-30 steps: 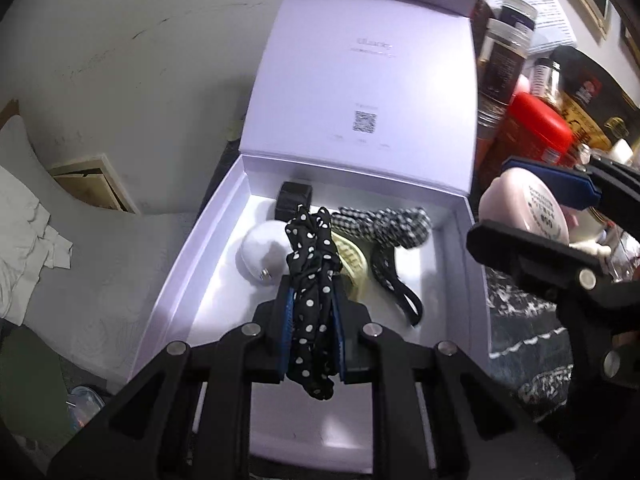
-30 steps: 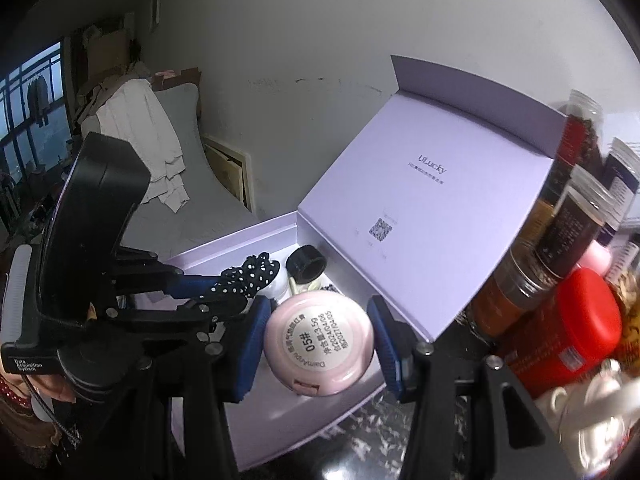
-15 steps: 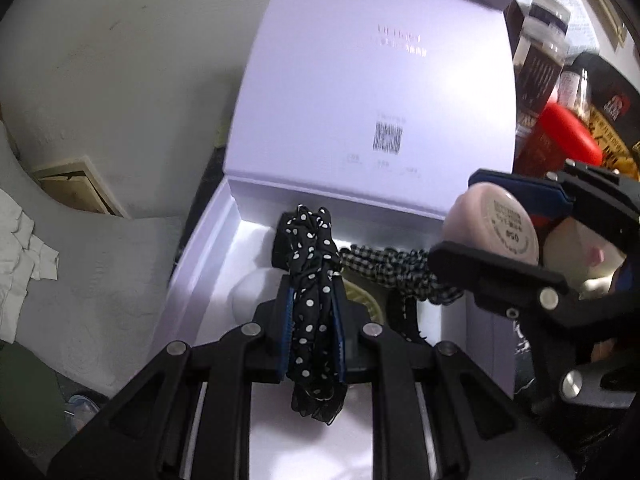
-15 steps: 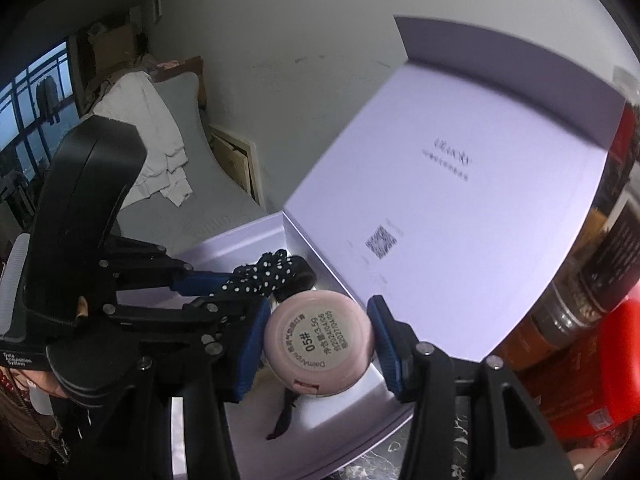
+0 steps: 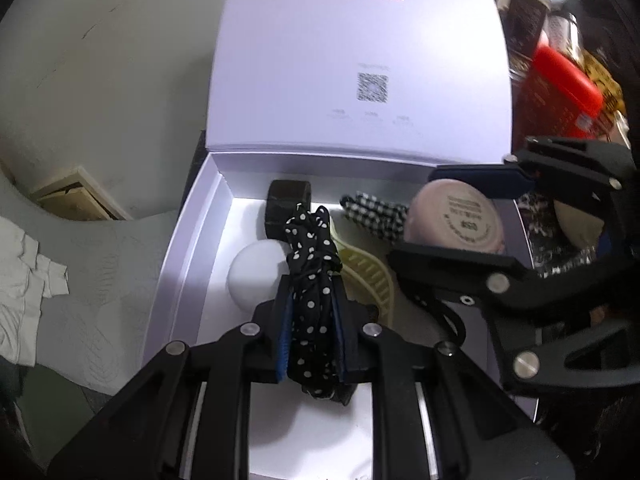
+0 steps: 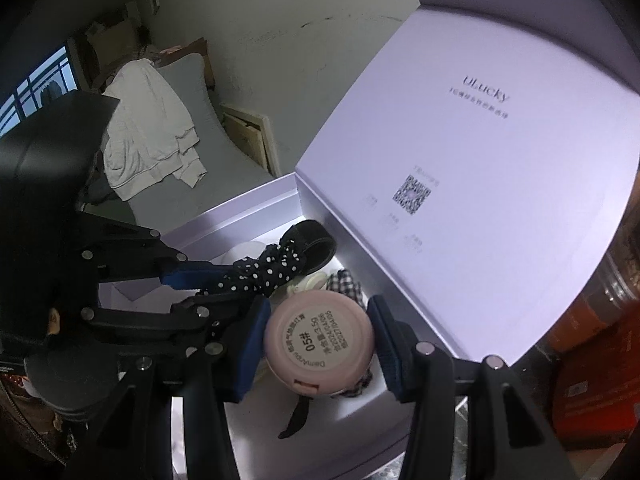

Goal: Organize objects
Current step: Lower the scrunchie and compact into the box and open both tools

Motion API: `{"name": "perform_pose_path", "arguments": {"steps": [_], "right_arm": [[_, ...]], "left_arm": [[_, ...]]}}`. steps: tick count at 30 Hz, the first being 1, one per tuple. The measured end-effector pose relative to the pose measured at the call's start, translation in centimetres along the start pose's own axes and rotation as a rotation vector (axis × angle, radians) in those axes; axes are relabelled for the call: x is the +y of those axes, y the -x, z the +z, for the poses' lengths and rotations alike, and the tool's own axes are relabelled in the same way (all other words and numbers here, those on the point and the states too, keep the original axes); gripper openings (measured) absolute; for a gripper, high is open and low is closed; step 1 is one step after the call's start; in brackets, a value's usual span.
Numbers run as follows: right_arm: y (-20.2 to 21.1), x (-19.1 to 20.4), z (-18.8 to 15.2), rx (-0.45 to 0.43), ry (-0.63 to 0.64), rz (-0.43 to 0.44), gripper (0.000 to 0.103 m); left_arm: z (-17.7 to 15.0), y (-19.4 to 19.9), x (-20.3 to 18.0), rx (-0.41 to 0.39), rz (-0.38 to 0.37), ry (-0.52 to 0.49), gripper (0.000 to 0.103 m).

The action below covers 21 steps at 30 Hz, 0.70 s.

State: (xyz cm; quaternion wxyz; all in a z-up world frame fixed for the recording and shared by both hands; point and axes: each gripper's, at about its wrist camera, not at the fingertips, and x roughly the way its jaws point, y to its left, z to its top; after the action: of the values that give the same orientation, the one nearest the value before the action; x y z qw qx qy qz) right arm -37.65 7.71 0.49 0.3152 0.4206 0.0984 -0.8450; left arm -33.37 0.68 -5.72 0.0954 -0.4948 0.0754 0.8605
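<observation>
A pale lilac box (image 5: 188,248) stands with its lid (image 5: 360,52) raised behind it. My left gripper (image 5: 312,312) is shut on a black polka-dot scrunchie (image 5: 312,280) over the box's middle. My right gripper (image 6: 318,344) is shut on a round pink compact (image 6: 320,344), label facing the camera, over the box's right side; in the left wrist view that compact (image 5: 452,220) shows at the right. Inside lie a white round case (image 5: 256,272), a black band (image 5: 288,200), a checked scrunchie (image 5: 372,212) and a yellow-green comb (image 5: 368,276).
Dark jars (image 5: 524,8) and a red-lidded tub (image 5: 560,80) crowd the table right of the box. A grey cushion with white cloth (image 6: 148,136) lies to the left, against a plain wall (image 5: 108,60). The lid blocks the far side.
Both grippers have sunk toward the box, which looms larger. The right gripper has carried the compact from beside the box to over its right side. Both grips are unchanged.
</observation>
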Motion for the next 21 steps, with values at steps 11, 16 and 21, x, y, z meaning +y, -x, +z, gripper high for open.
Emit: {"name": "perform_pose_path", "arguments": {"steps": [11, 16, 21], "right_arm": [[-1.5, -1.0, -0.4, 0.046, -0.032, -0.015, 0.051], [-1.4, -1.2, -0.5, 0.047, -0.034, -0.015, 0.051], [-1.6, -1.3, -0.5, 0.048, -0.041, -0.02, 0.052]], "left_arm": [[-0.8, 0.0, -1.2, 0.039, -0.019, -0.073, 0.016], [-1.0, -0.6, -1.1, 0.053, -0.017, -0.071, 0.018], [-1.0, -0.5, -1.0, 0.054, -0.008, -0.07, 0.027]]}}
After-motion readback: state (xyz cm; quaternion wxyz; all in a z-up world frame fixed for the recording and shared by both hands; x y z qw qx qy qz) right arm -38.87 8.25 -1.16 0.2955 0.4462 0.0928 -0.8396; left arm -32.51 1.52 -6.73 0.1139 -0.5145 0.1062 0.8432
